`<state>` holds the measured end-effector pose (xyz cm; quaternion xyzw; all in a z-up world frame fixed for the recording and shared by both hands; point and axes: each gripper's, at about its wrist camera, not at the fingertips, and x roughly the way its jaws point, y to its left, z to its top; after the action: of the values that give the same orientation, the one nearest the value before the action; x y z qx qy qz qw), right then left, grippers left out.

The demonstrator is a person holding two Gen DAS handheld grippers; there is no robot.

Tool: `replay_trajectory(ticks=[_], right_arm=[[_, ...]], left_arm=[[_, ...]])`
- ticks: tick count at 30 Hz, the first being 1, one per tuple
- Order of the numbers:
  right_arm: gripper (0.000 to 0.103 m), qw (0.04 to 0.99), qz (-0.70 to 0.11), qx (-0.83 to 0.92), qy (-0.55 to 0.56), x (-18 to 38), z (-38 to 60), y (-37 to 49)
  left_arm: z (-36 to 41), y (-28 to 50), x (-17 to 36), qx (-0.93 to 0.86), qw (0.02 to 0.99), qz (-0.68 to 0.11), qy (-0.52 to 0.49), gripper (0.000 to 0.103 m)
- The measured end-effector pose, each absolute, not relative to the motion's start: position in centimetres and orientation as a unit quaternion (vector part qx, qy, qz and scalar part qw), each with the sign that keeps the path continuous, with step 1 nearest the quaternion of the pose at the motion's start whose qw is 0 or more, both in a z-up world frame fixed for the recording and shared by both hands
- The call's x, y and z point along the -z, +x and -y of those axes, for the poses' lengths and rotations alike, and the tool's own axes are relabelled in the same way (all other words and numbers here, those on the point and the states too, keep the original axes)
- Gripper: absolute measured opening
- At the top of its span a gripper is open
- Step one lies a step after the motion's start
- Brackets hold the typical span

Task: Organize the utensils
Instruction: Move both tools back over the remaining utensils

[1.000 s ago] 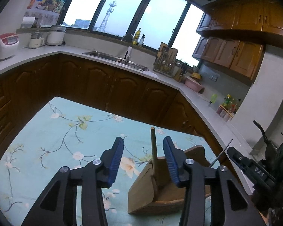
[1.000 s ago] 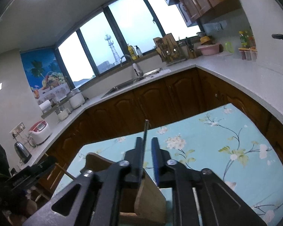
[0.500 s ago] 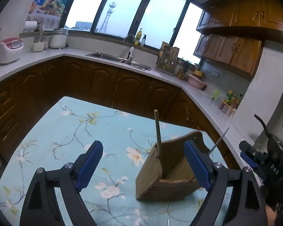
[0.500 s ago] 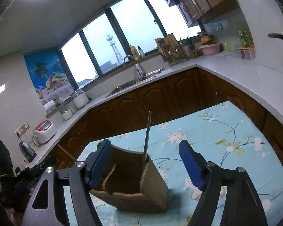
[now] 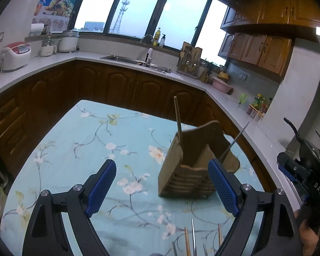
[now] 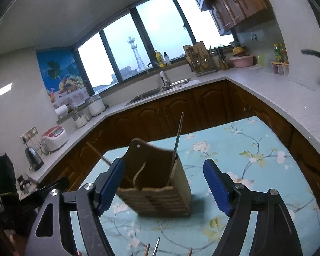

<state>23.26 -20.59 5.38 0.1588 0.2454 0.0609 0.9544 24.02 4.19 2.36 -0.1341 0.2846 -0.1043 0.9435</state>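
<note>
A wooden utensil holder (image 5: 194,166) stands on the floral tablecloth (image 5: 85,145); it also shows in the right wrist view (image 6: 157,189). A wooden chopstick (image 5: 178,119) stands in its left compartment and a metal chopstick (image 5: 234,141) leans in its right one; the metal chopstick (image 6: 178,137) shows upright in the right wrist view. My left gripper (image 5: 162,188) is open and empty, just in front of the holder. My right gripper (image 6: 164,187) is open and empty, its fingers on either side of the holder. Tips of several loose utensils (image 5: 192,241) lie at the table's near edge.
Dark wooden cabinets (image 5: 121,85) and a white countertop with a sink (image 5: 136,60) wrap around behind the table. A rice cooker (image 5: 16,53), jars and a knife rack (image 5: 189,60) stand on the counter. The other gripper's body (image 5: 300,177) shows at the right.
Both grippers opened, letting go of the chopsticks that stand in the holder, and pulled back toward me. The holder now sits farther ahead in both views.
</note>
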Motion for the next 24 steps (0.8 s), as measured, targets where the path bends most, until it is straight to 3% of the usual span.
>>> replay_trajectory(ticks=[24], right_arm=[[0.078, 0.943, -0.289, -0.045, 0.161, -2.3, 19.8, 14.2]], left_arm=[[-5.5, 14.3, -1.4, 0.109, 0.925, -0.337, -0.140, 0.088]])
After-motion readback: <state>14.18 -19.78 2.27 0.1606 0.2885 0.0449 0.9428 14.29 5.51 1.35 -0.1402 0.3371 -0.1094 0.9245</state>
